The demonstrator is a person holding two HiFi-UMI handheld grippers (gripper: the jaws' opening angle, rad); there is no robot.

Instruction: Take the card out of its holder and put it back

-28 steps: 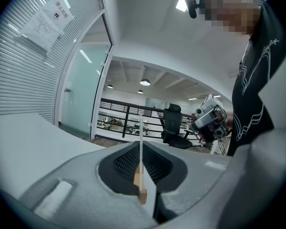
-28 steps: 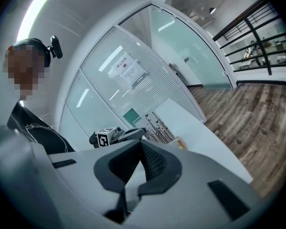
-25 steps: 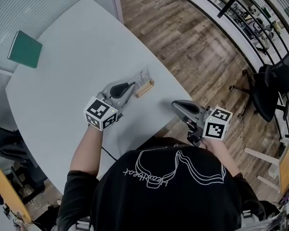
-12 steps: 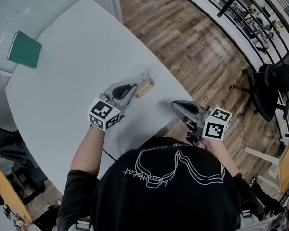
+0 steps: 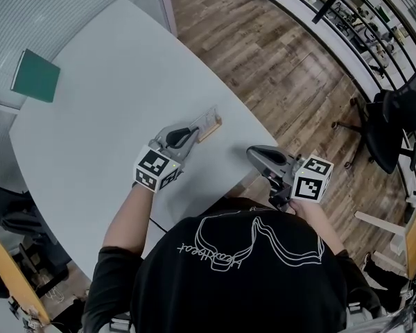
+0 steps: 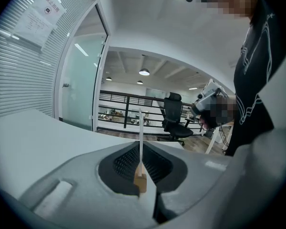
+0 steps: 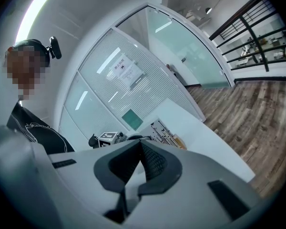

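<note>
1. Two jaws of the left gripper [image 6: 141, 163] are clamped on the white card [image 6: 140, 128], which is held upright.
2. Its lower edge is met by the wooden holder [image 6: 140, 182] on the table [image 5: 111, 82], perhaps slotted in.
3. It should be kept vertical and eased straight down.
4. The right gripper [image 7: 140, 144] is closed on nothing, well apart.

— Saw anything green?
— Yes. Spotted a green book [image 5: 35, 75], lying flat by the far left edge of the white table [image 5: 104, 103].
— And off the table?
— Found a brown wood floor [image 5: 277, 61], with a black chair [image 5: 402, 113] standing on it, near a black railing [image 6: 126, 109].
</note>
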